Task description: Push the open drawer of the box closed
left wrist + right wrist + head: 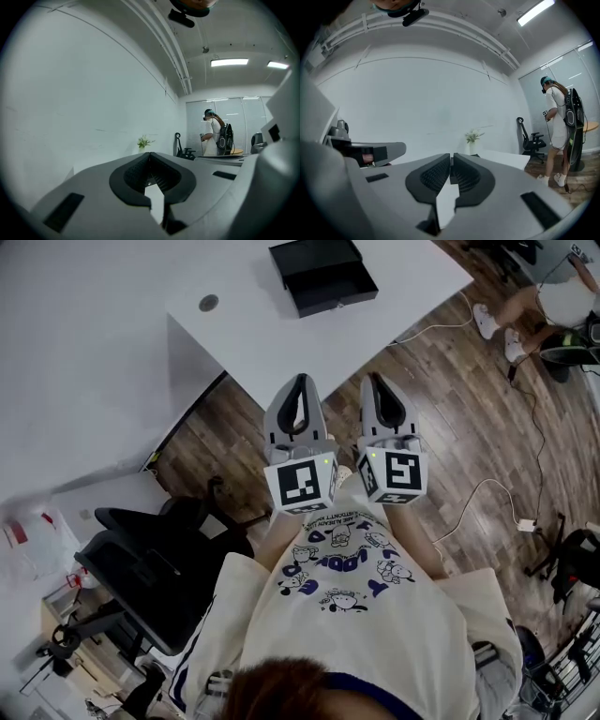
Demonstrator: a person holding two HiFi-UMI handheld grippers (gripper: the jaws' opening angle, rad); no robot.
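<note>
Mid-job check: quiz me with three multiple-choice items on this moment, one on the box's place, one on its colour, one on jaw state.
1. The box stands: A on the floor; B on the white table; C on a chair.
2. The box is: A white; B red; C black.
3. The jaws of the left gripper and right gripper are: A together, empty; B both wide apart; C one apart, one together.

Answers: B, the head view shows it on the tabletop; C, it looks black all over; A, each gripper view shows tips meeting on nothing.
</note>
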